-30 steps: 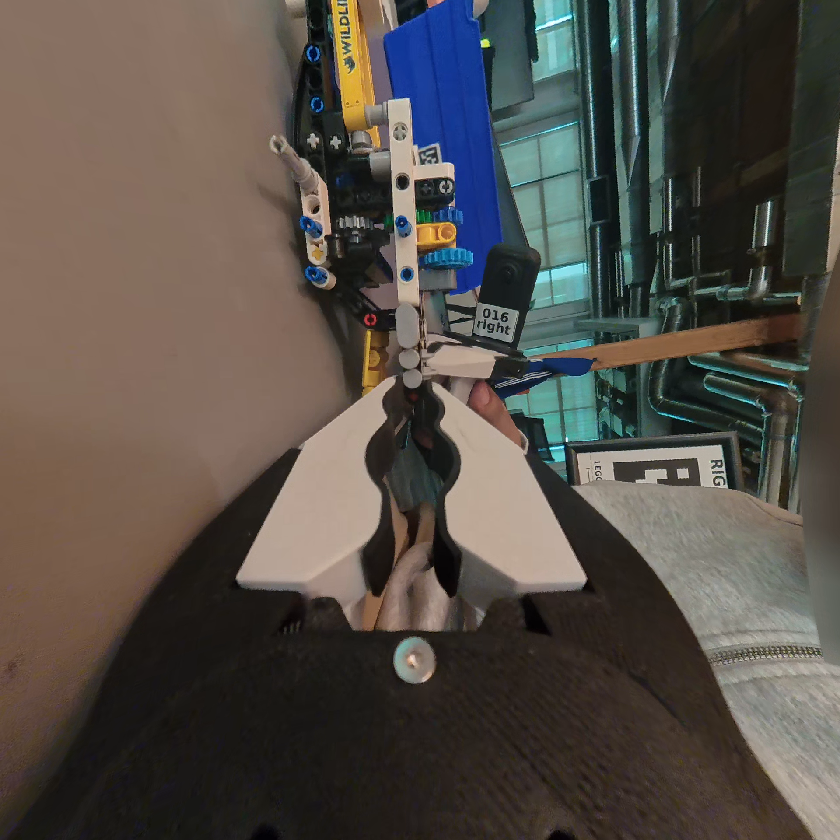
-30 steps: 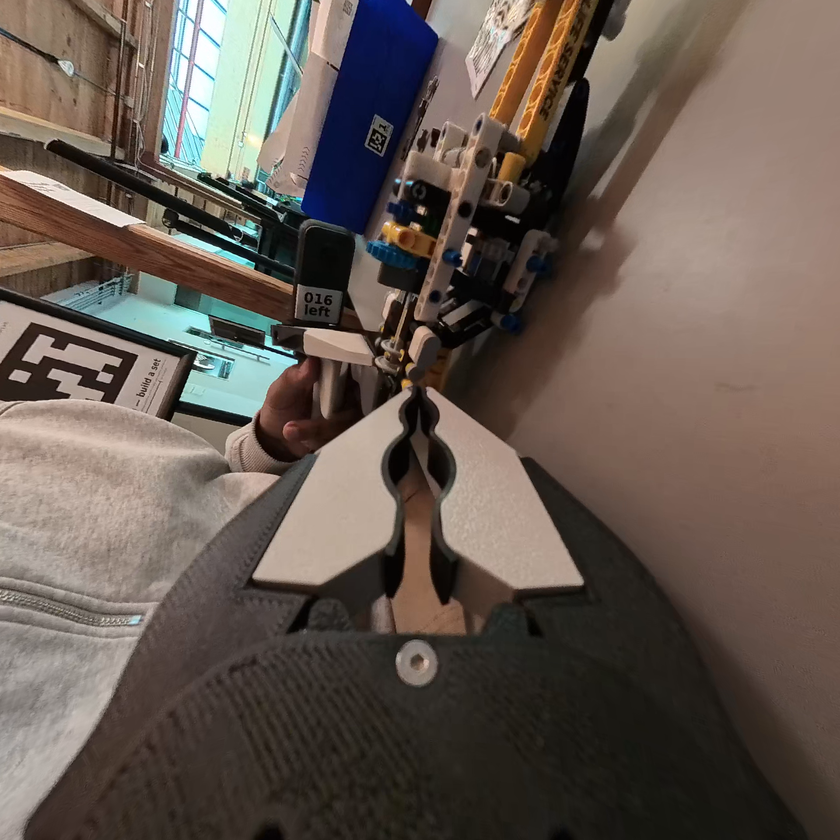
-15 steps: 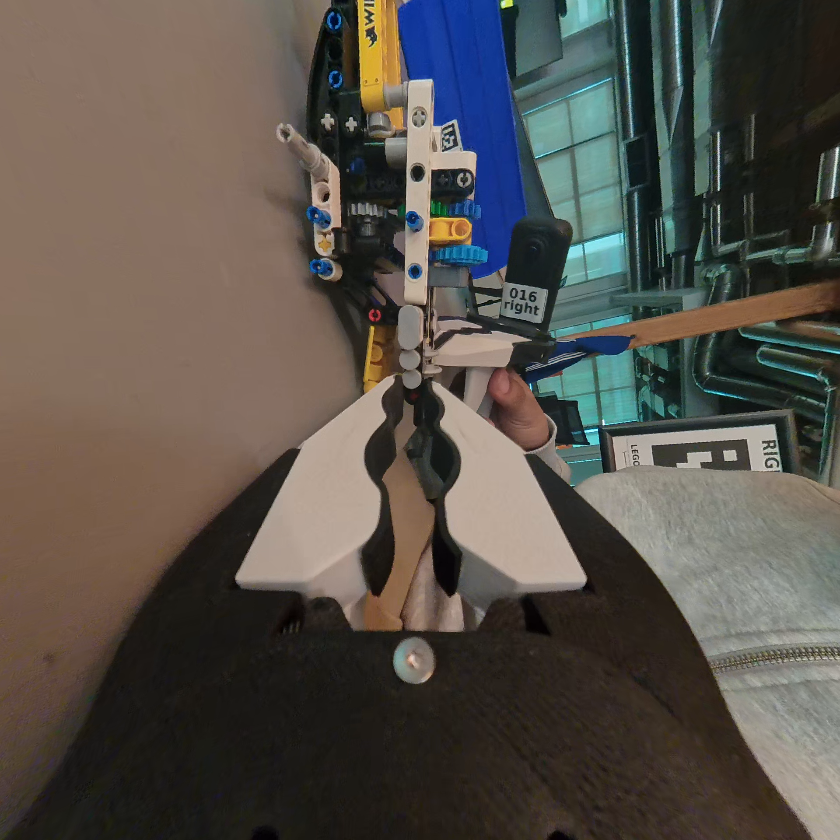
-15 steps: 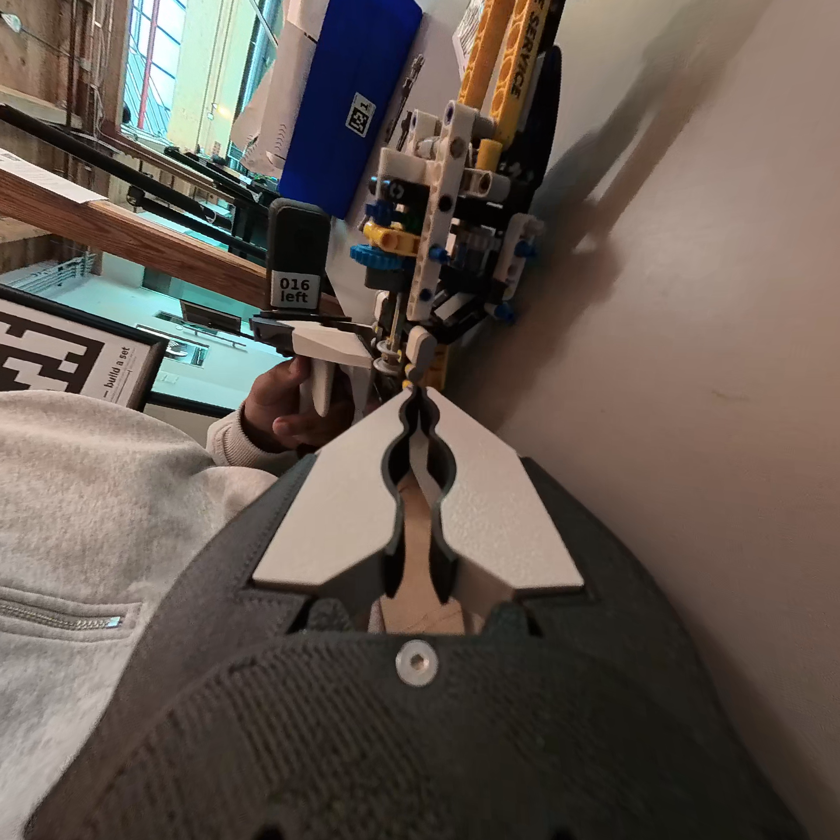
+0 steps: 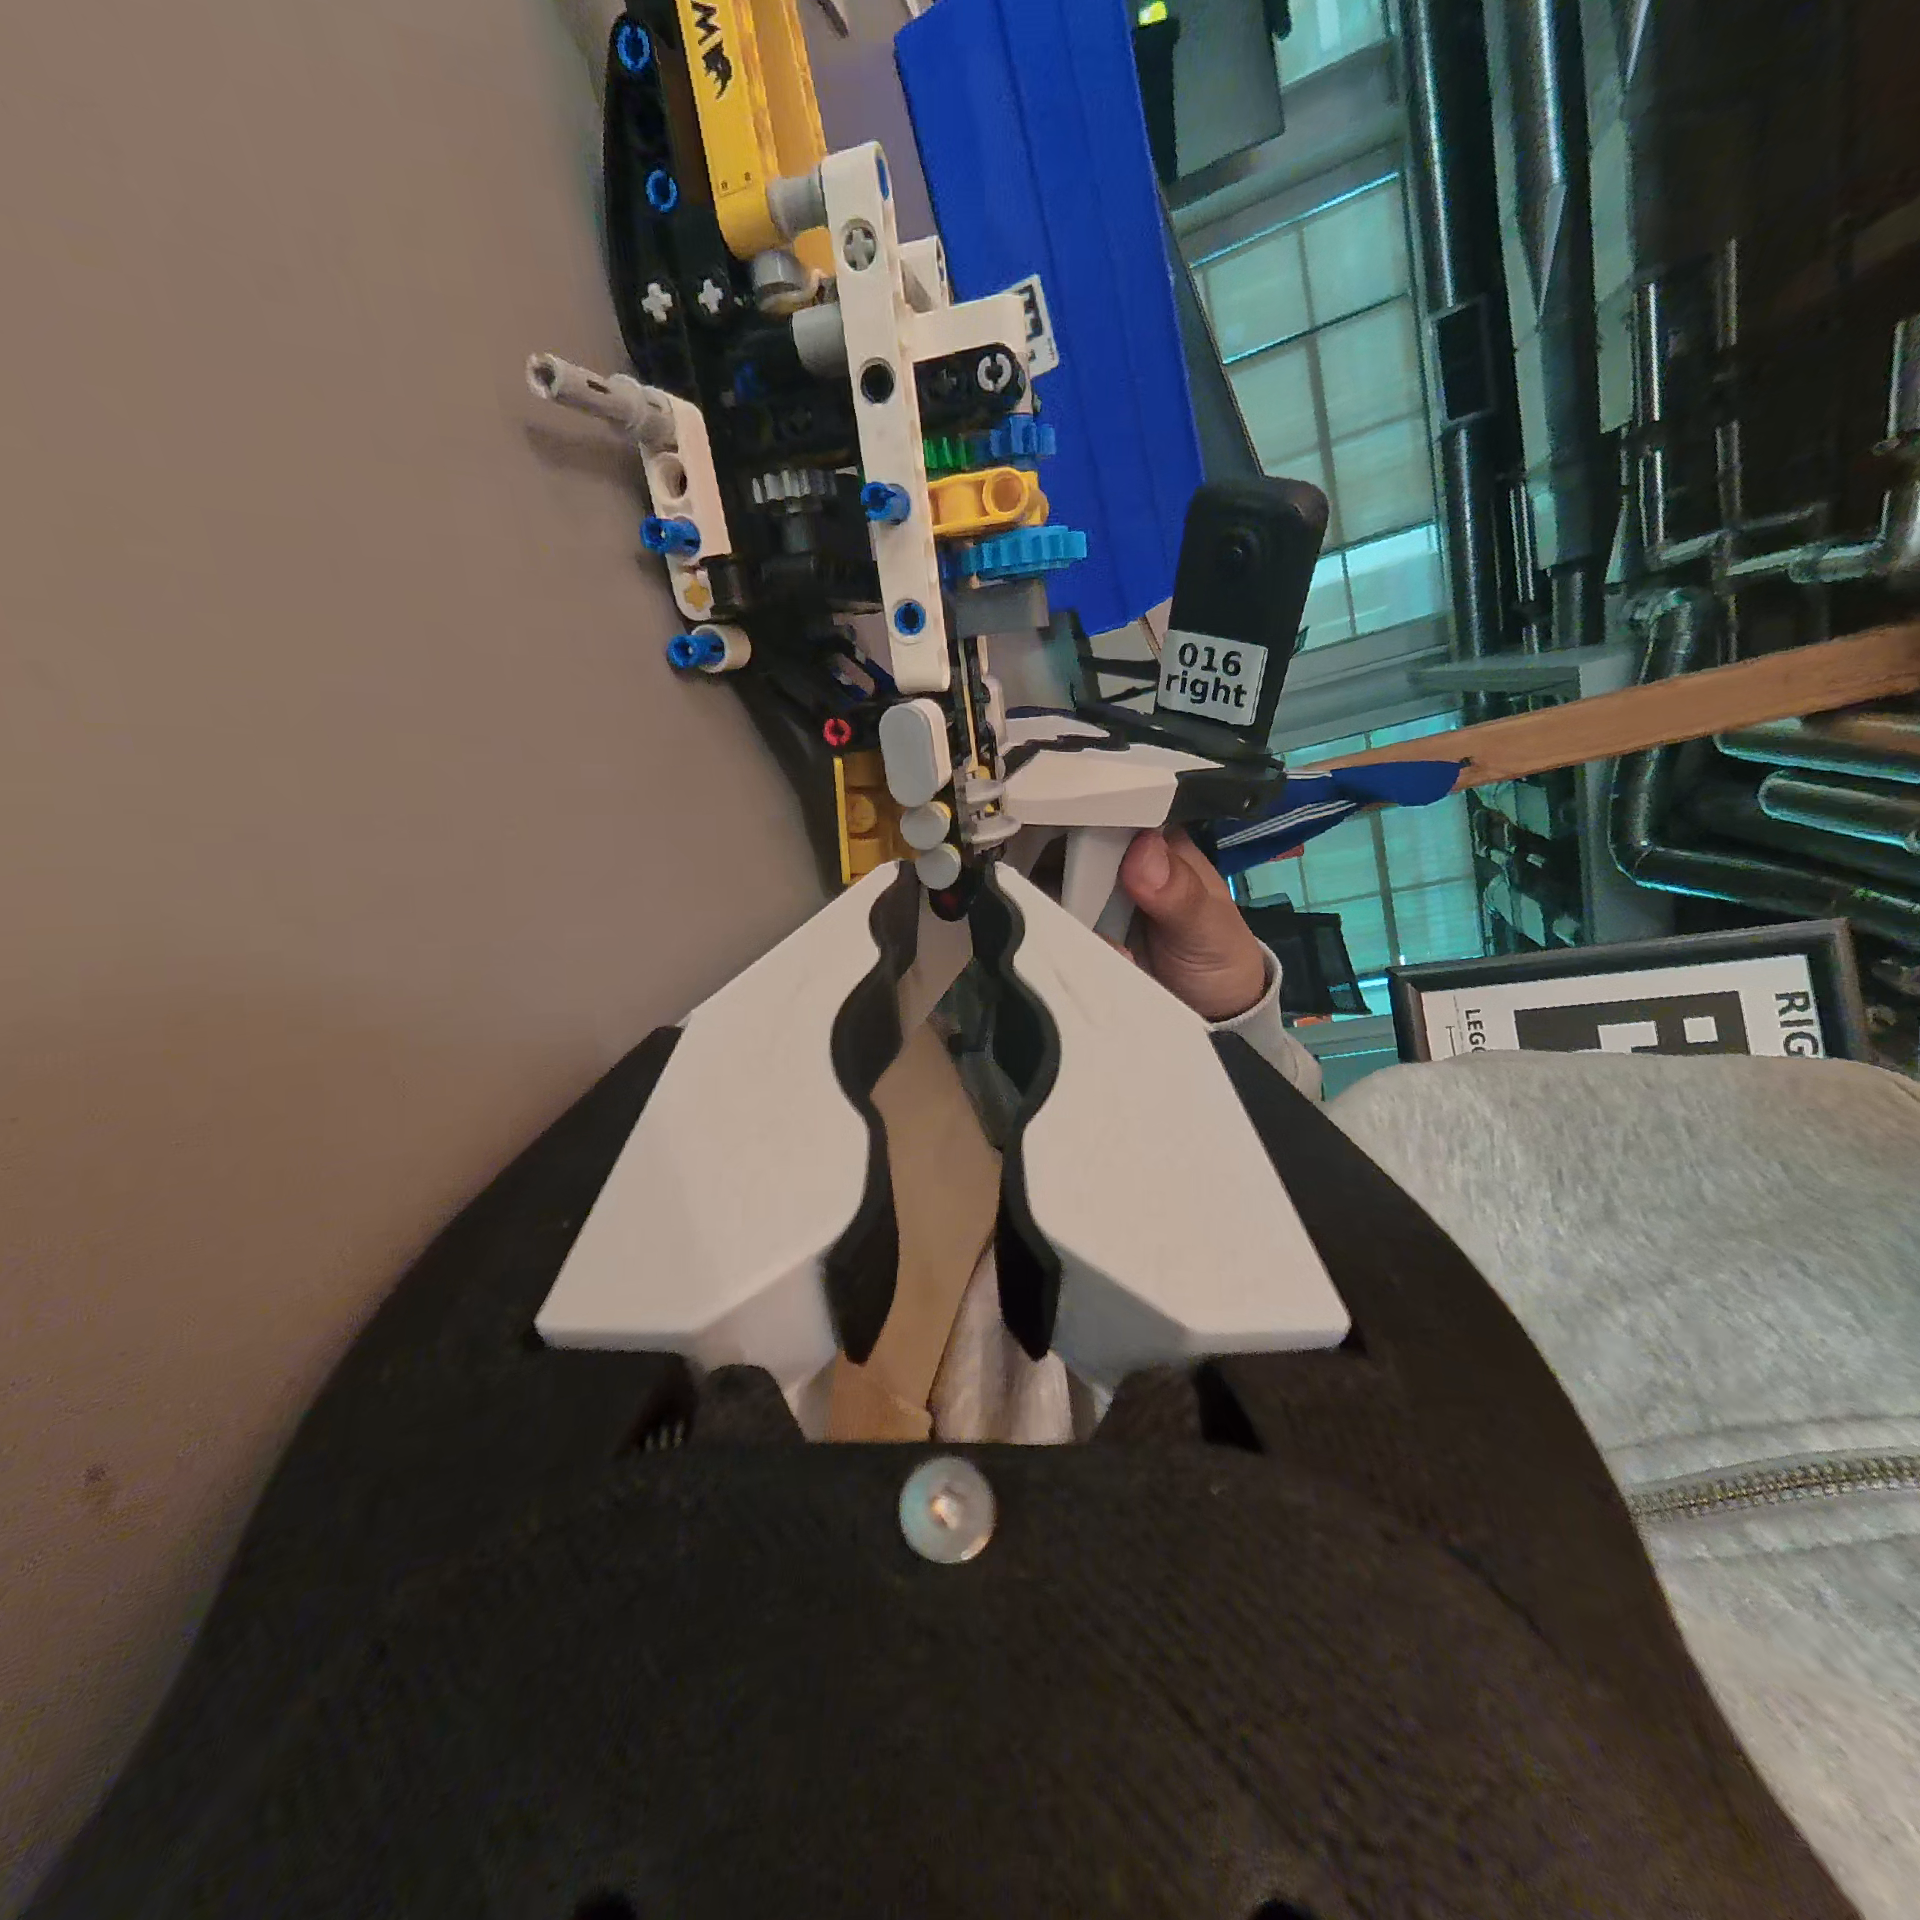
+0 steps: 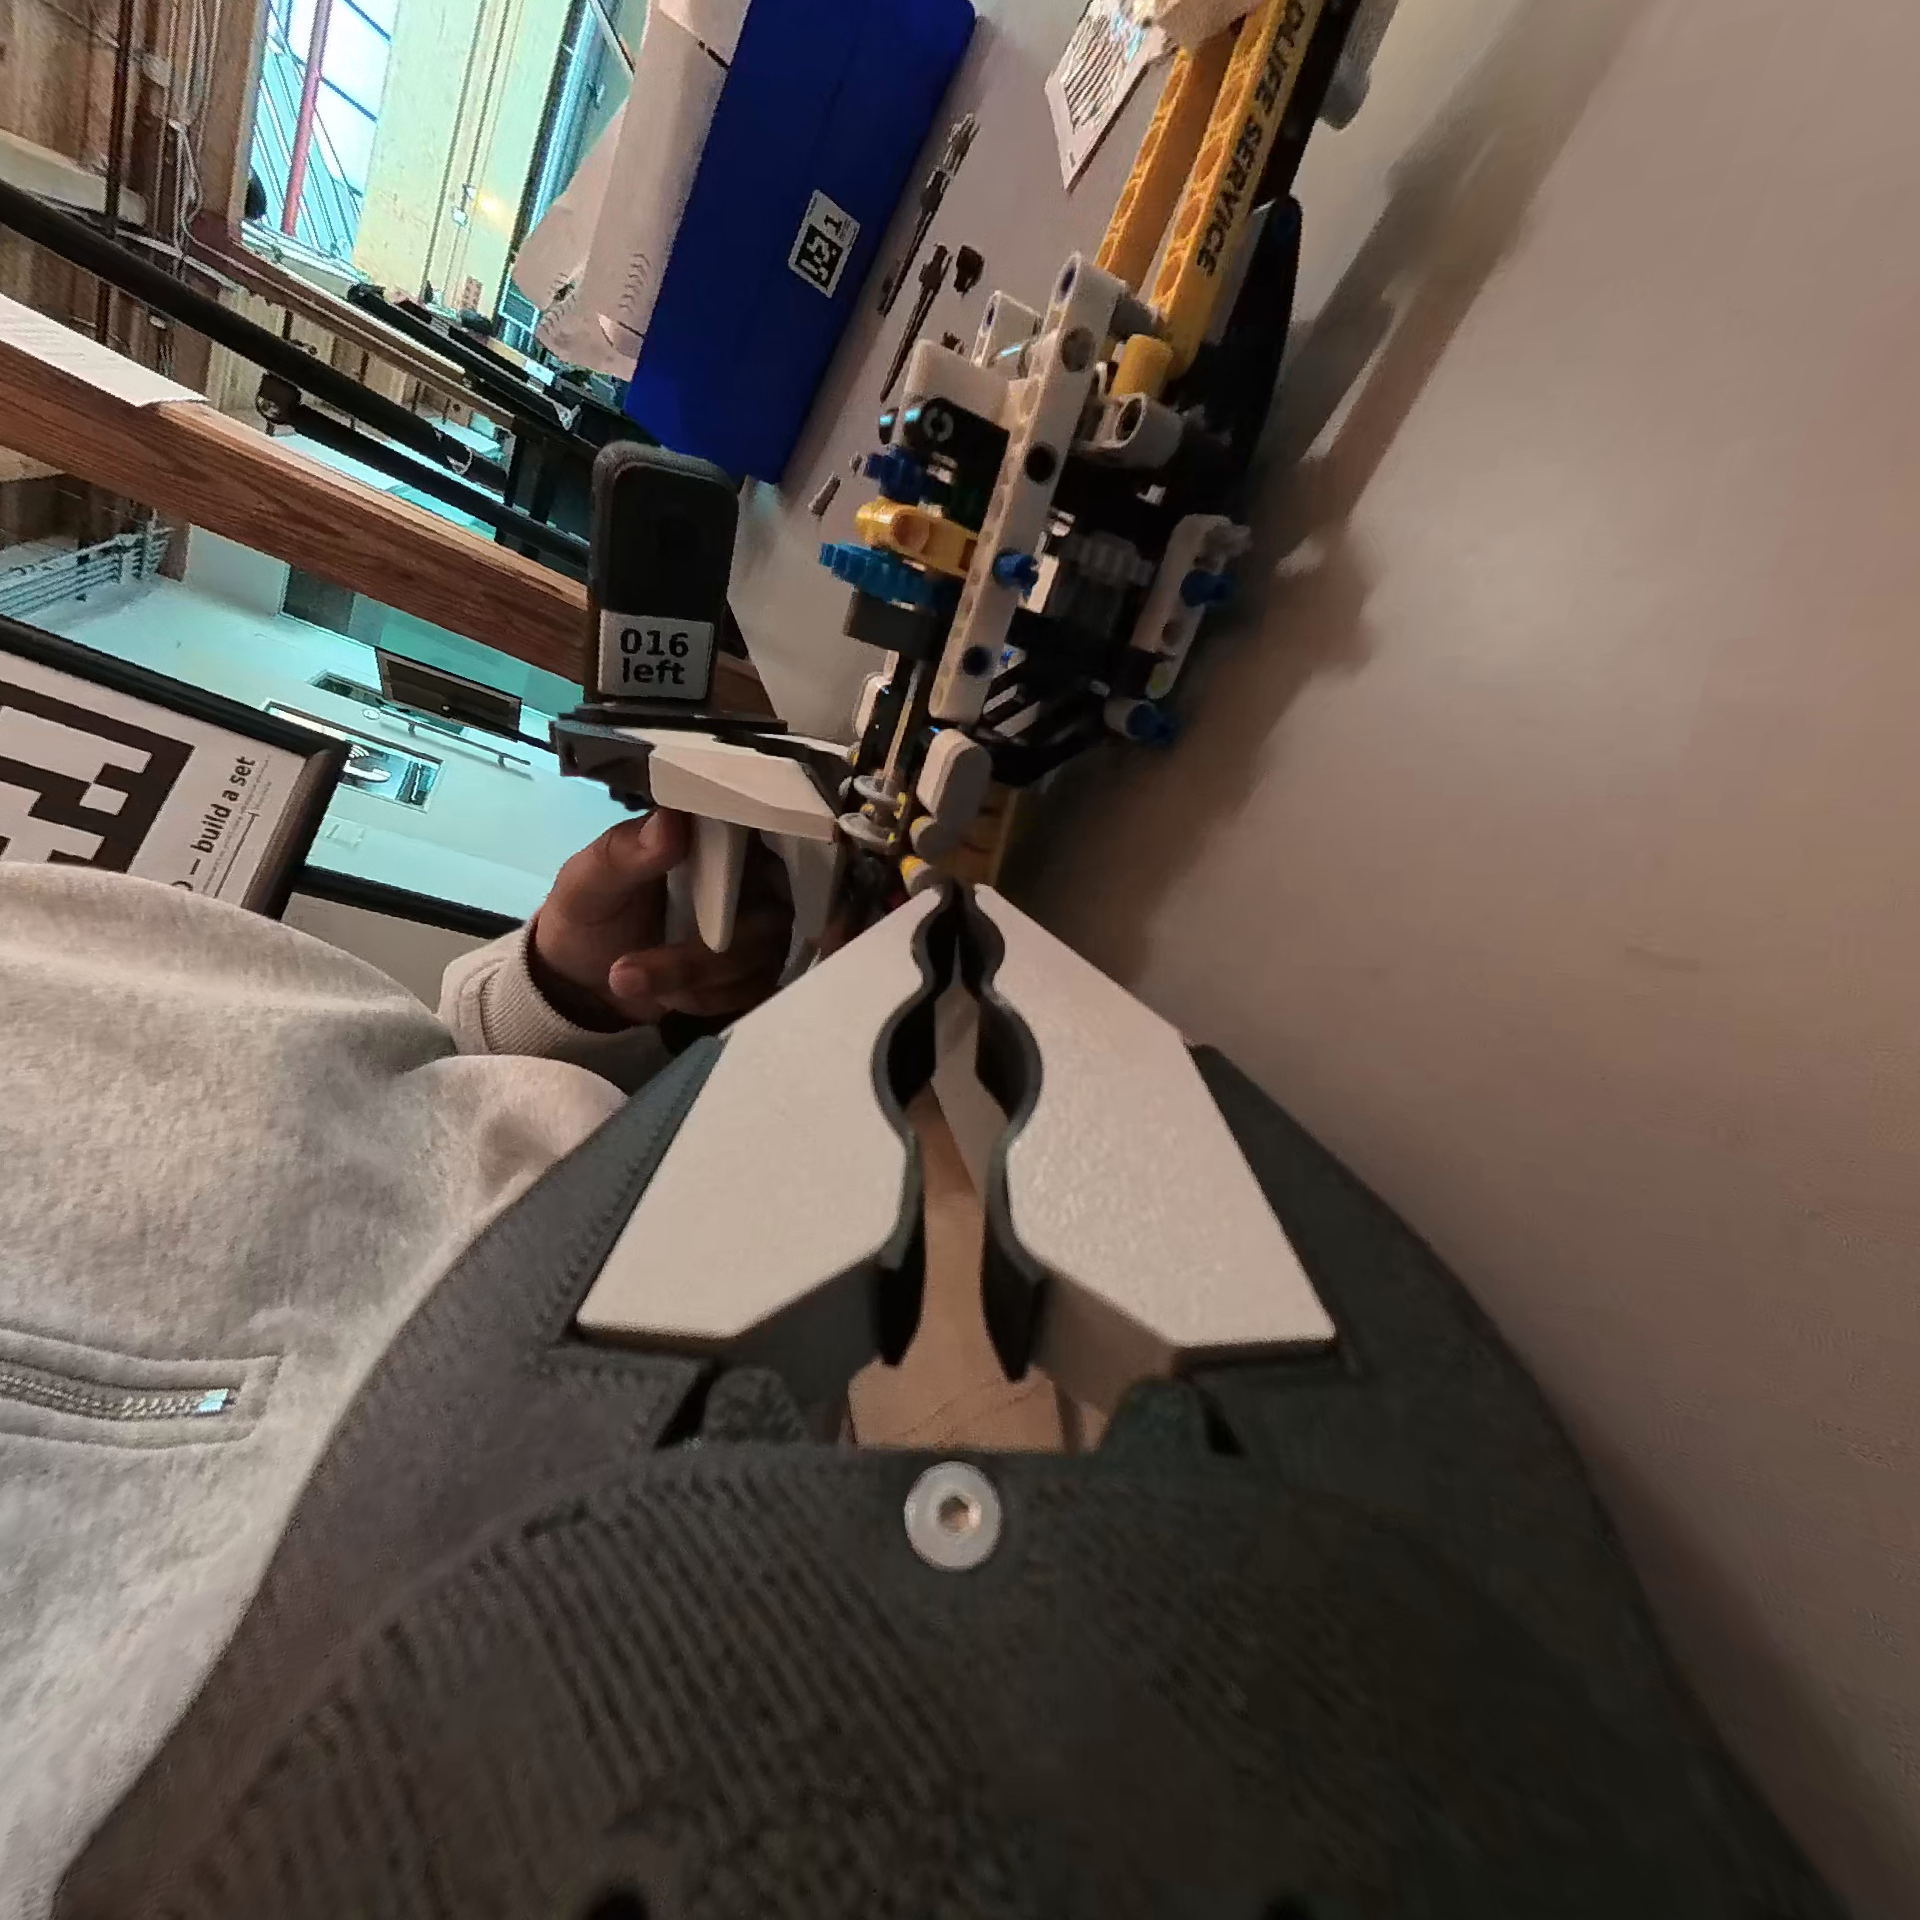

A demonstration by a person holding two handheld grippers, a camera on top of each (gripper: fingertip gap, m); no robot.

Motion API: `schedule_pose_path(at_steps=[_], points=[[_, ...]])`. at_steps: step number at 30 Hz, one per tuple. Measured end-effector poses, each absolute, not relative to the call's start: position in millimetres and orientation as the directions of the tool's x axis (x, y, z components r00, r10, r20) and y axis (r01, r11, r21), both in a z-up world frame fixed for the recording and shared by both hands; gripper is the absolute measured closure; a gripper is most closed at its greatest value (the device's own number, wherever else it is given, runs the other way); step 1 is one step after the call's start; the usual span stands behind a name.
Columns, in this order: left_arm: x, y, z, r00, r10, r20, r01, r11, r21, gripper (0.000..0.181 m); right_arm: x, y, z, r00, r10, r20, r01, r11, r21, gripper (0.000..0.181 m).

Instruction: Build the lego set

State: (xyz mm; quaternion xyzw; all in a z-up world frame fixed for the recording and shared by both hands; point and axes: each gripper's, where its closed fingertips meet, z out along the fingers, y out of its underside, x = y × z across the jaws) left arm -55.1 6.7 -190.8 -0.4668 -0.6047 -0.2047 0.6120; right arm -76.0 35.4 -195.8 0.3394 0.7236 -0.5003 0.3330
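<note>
The lego model (image 5: 894, 468) is a white, black and yellow build with blue gears and a yellow boom (image 5: 743, 135), lying against the table (image 5: 312, 727). My left gripper (image 5: 943, 883) is shut on the model's near end, where a black part with a red pin sits between the tips. The right gripper (image 5: 1003, 795) comes in from the right, closed at the thin axle with grey bushes. In the right wrist view the model (image 6: 1029, 520) is straight ahead. My right gripper (image 6: 951, 899) is shut at its near end, and the left gripper (image 6: 836, 805) meets it from the left.
A blue bin (image 5: 1039, 312) stands behind the model, also in the right wrist view (image 6: 800, 208). Loose dark pieces (image 6: 930, 270) and a printed sheet (image 6: 1101, 114) lie beyond. A framed marker sign (image 6: 135, 790) and the person's grey sweatshirt (image 5: 1662, 1247) are close by. Tip to tip, the grippers are about 5 cm apart.
The model and both grippers have shifted and tilted a little together. More of the hand on the right gripper shows. Both grips have stayed closed.
</note>
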Motion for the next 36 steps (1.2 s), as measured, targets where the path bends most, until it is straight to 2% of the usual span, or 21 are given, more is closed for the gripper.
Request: schedule_pose_path(at_steps=[12,24,27,32,36], points=[[-47,-6,-191,0.178,0.384,0.906,0.802,0.477,-0.359,0.170,-68,32,-190,-0.557,0.103,-0.824,0.812,0.275,-0.515,0.181],[-40,-14,-197,0.196,0.504,0.841,0.795,0.420,-0.437,0.159,-59,29,-189,-0.560,0.072,-0.826,0.802,0.298,-0.518,0.181],[-44,-17,-193,0.188,0.462,0.867,0.789,0.454,-0.413,0.161,-59,28,-188,-0.556,0.066,-0.828,0.804,0.296,-0.516,0.180],[-46,-8,-188,0.161,0.323,0.932,0.817,0.486,-0.310,0.169,-57,26,-186,-0.535,0.047,-0.844,0.815,0.294,-0.500,0.180],[-49,-6,-189,0.148,0.291,0.945,0.825,0.490,-0.280,0.171,-56,25,-187,-0.541,0.052,-0.839,0.810,0.299,-0.504,0.180]])
